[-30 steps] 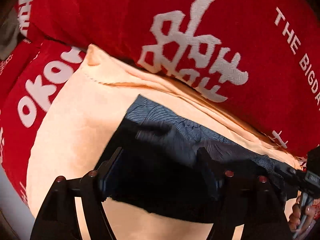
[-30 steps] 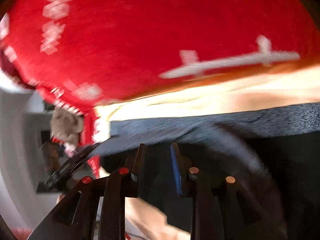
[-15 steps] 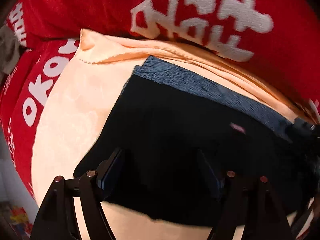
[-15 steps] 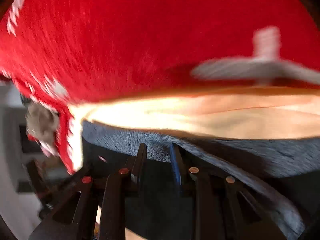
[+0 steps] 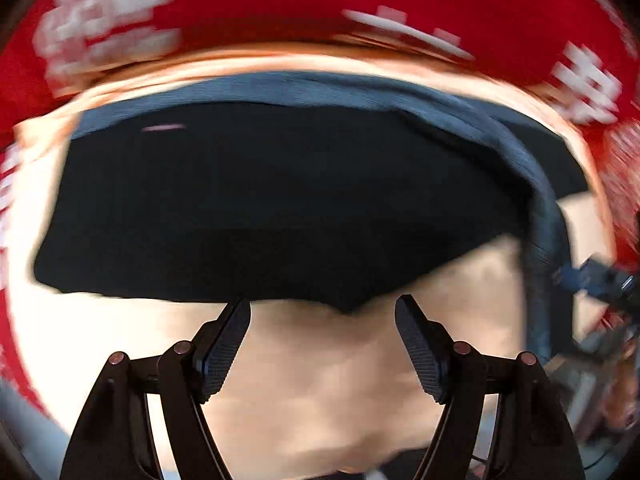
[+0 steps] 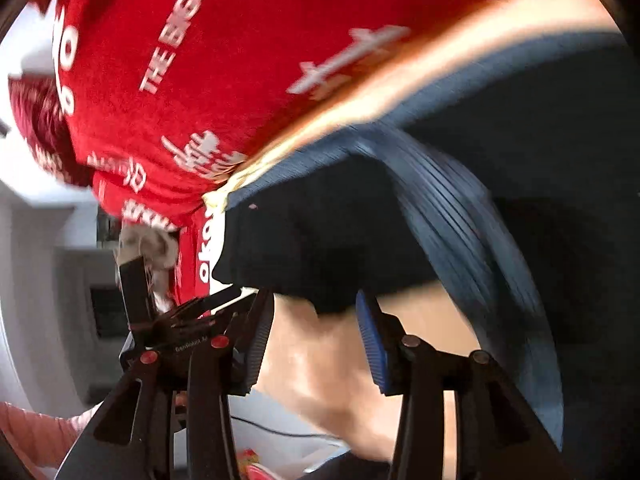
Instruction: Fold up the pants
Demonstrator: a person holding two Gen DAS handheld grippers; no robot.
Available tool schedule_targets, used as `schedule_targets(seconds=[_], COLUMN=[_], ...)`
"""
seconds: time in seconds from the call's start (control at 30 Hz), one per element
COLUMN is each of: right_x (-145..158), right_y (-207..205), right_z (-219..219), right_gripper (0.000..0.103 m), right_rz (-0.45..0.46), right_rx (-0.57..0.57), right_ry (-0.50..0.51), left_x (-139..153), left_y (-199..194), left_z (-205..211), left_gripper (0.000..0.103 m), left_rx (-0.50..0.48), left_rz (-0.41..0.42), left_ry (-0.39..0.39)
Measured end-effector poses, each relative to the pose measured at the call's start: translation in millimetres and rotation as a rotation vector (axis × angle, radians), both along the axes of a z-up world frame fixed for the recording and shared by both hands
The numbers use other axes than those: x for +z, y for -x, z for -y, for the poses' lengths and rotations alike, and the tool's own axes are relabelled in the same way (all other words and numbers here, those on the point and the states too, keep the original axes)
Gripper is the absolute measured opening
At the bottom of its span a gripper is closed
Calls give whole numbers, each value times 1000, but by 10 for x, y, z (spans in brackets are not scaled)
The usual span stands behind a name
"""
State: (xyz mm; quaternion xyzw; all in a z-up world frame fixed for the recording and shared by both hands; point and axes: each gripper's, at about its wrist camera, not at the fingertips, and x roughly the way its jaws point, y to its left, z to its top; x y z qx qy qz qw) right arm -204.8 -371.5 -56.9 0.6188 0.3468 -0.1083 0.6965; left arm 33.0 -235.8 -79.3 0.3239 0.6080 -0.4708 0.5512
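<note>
The pants [image 5: 260, 208] lie as a dark folded panel on a peach cloth [image 5: 328, 392], which covers a bed dressed in a red blanket [image 5: 304, 4] with white lettering. The ribbed grey-blue waistband [image 5: 304, 88] runs along the far edge of the panel, next to the red blanket, then curls down along its right side.

Left gripper [image 5: 322, 350]: fingers spread, nothing between them. The near edge of the pants lies just ahead of the fingertips; one pad [image 5: 224, 346] sits close to that edge without a visible hold on it.

Right gripper [image 6: 314, 346]: fingers spread, empty. The blue-faced pad [image 6: 372, 344] stands just short of the dark fabric's near corner [image 6: 320, 300]. In the right wrist view the waistband [image 6: 452, 240] sweeps down the right of the frame in heavy blur. The left gripper [image 6: 192, 312] shows at the left of that view.

Key relation: the panel's long axis runs left to right across the left gripper's line of sight, so both grippers face its near long edge. The left gripper fronts the middle of that edge; the right gripper fronts the end where the waistband curls. Judgement: the fold in hand appears laid down and released. A further fold would require re-gripping that near edge. Both views are blurred, so exact contact cannot be confirmed.
</note>
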Motion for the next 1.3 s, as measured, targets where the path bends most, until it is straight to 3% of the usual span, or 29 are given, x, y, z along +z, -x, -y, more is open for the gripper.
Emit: schedule_targets(seconds=[0.1,0.17,0.3,0.4,0.5,0.6,0.83,0.9,0.93,0.97,1.03,1.2,1.3], right_x=[-17,-71,-446,-712,-851,-935,-1222,-1283,-1319,-1331,-1277,-910,-578], right_y=[630,1111,1876,2360,2520,2543,2699,2780,2850,2894,2954,3115,3153], right_z=[-338,-662,-1264,-1514,-1612,-1553,-1406,-1374,-1388,-1391,-1373,-1017,-548], right_gripper=[47,52,53,53,53,53,52,34,24,20,18,18,18], right_rz=[-75,-135,-222,-244,-183,-133,63,95,121,148,192,240,284], right_rx=[-135,-242,-424,-544,-629,-621,-611,-630,-643,-665,-680,-633,-604], right_ry=[-19,-34,-141,-212,-244,-232,-357,-405,-443,-473,-496,-446,-367], left_x=[-50,-119,-256,-290,-399,-438,-468,-464,-455,-453,-426,-51,241], left_y=[521,861,1433,1754,1811,1937,2000,1992,1970,1957,1932,1900,1839], left_z=[184,294,470,546,663,728,810,820,819,817,824,910,1121], left_gripper=[76,76,76,76,76,76,76,75,62,42,28,28,28], left_rx=[-119,-190,-264,-301,-338,-349,-343,-313,-299,-294,-281,-260,-235], left_rz=[-73,-139,-257,-253,-201,-201,-155,-155,-158,-164,-197,-200,-201], left_ry=[23,28,-4,-18,-27,-24,-31,-34,-35,-40,-60,1,58])
